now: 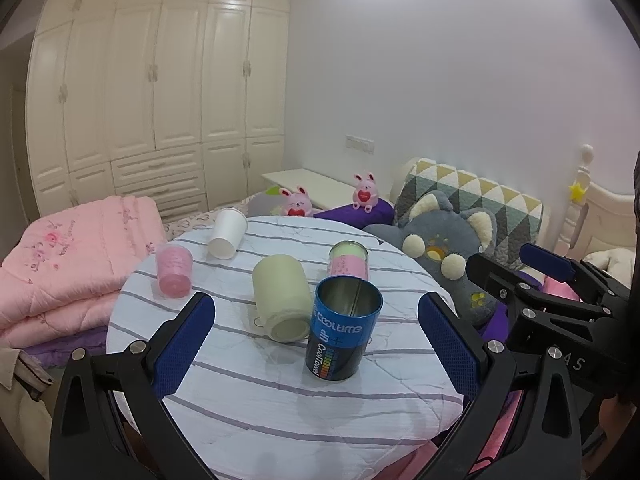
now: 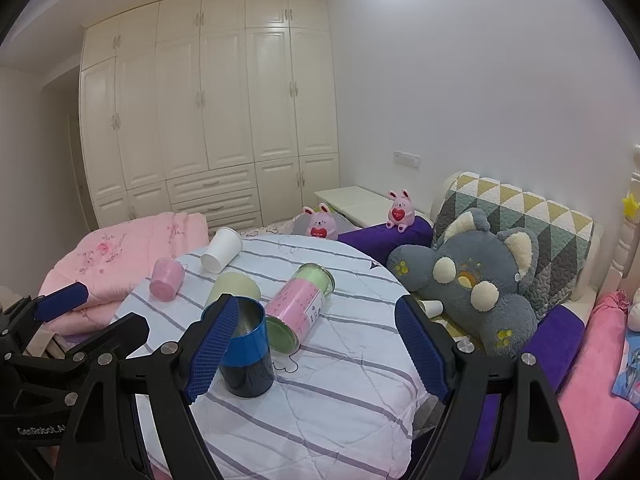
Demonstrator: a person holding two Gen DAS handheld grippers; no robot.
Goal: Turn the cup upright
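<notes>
A blue and black tin cup (image 1: 344, 328) stands upright on the round striped table (image 1: 280, 408), open end up; it also shows in the right wrist view (image 2: 246, 354). A pale green cup (image 1: 282, 298) lies on its side behind it (image 2: 234, 286). A pink and green cylinder (image 1: 348, 262) lies on its side (image 2: 300, 306). A pink cup (image 1: 174, 272) and a white paper cup (image 1: 227, 233) lie further back. My left gripper (image 1: 316, 340) is open around the blue cup without touching it. My right gripper (image 2: 320, 344) is open and empty, just right of the blue cup.
A folded pink quilt (image 1: 60, 264) lies left of the table. A grey plush cat (image 1: 452, 248), purple cushion and two pink bunny toys (image 1: 364, 192) sit behind and right. A small paper cup (image 2: 434, 307) lies off the table's right edge. A wardrobe (image 1: 160, 92) stands behind.
</notes>
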